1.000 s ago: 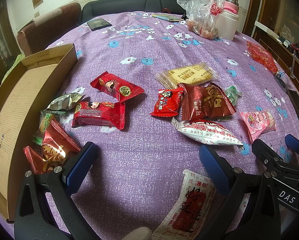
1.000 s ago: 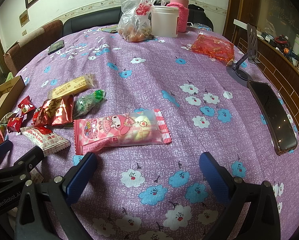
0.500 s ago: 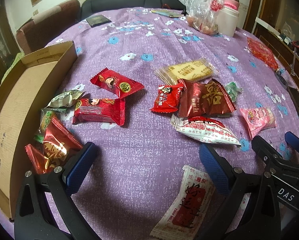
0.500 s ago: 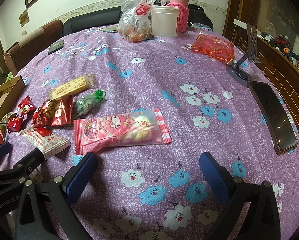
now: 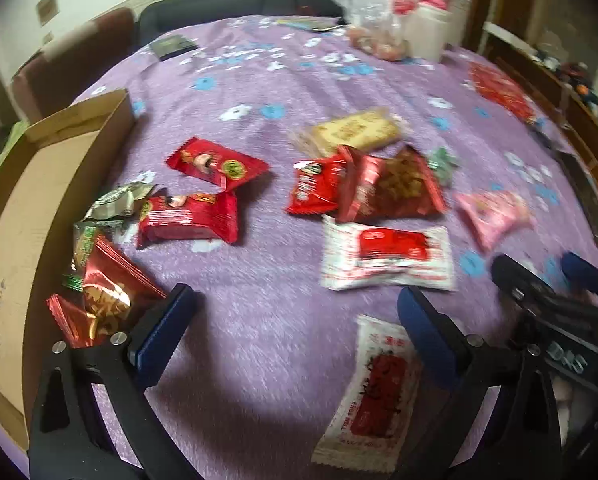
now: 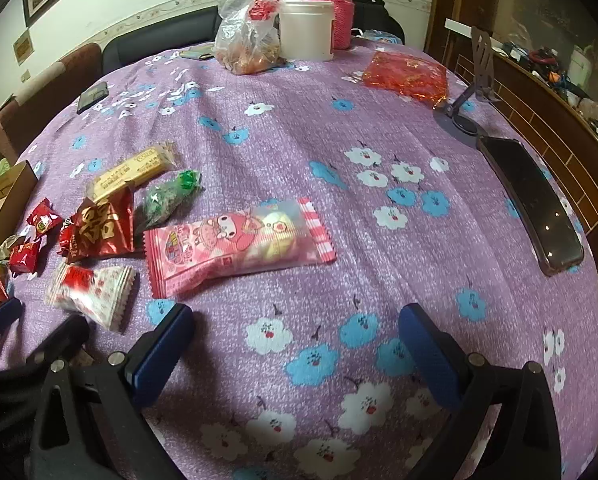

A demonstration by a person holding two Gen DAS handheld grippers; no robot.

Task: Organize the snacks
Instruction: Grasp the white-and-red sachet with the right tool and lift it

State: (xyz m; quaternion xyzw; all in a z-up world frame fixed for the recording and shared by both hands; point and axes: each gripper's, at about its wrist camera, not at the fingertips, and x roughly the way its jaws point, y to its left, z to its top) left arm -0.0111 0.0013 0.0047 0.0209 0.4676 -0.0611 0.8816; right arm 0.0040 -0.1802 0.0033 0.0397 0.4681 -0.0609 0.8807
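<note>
bare cloth [image 5: 259, 344] btwn snacks, cardboard box [image 5: 27, 216] walls left

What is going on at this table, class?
A person holding two grippers is sorting snacks. Both the left gripper and right gripper hover open over the purple tablecloth, holding nothing. Wrapped snacks lie scattered, including a pink packet and a white-and-red packet. The cardboard box at the left looks empty where visible.
</note>
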